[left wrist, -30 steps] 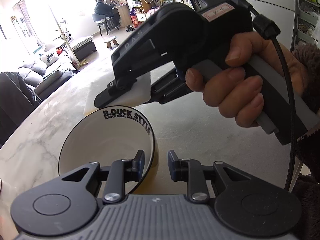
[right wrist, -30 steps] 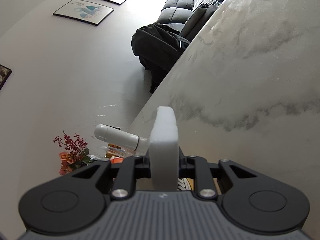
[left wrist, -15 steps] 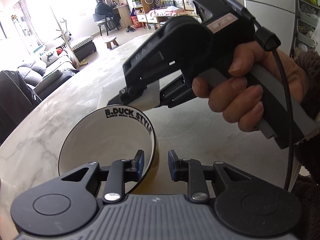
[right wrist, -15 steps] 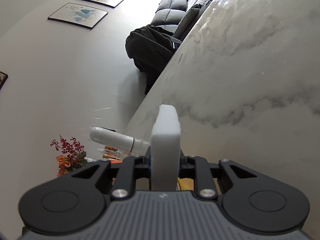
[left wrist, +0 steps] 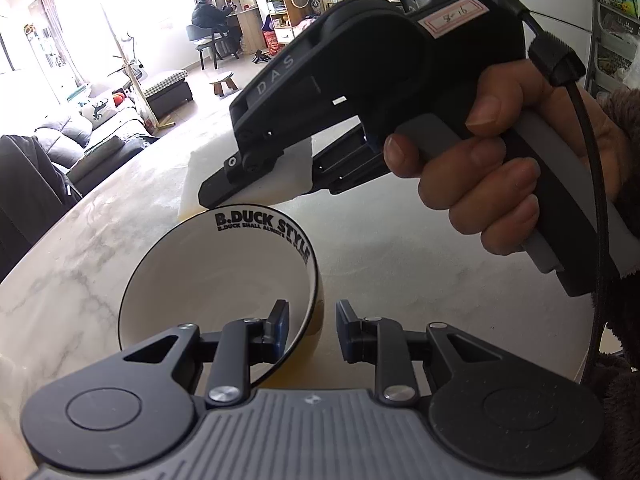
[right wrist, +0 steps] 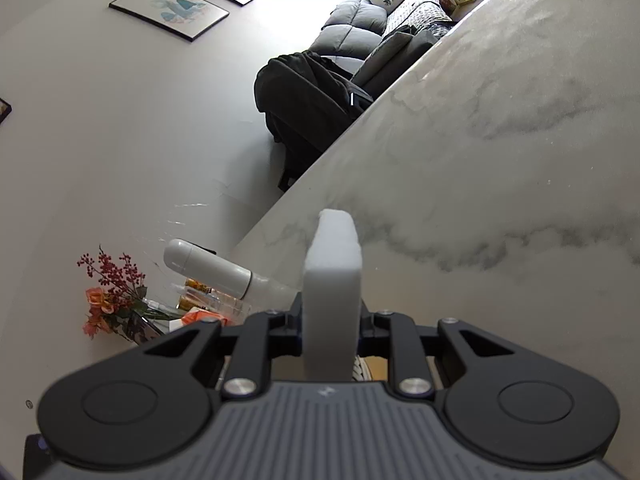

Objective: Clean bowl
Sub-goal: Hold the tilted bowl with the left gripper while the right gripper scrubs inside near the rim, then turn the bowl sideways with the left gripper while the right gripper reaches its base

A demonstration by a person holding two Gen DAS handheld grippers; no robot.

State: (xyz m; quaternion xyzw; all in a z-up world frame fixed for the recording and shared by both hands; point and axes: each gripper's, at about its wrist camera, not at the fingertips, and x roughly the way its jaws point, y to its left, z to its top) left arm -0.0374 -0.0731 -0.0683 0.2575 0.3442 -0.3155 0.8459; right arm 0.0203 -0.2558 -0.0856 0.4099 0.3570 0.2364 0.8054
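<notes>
White foam, the sponge (left wrist: 280, 176) clamped in the right gripper (right wrist: 331, 332), hangs just above the far rim of the bowl (left wrist: 216, 276) on the marble worktop (left wrist: 400, 264). The left gripper (left wrist: 308, 330) fingers pinch the near rim; the sponge must drop inside.

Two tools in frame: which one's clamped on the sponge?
The right tool, shut on the white sponge and held above the bowl. The left tool straddles the bowl's rim instead.
</notes>
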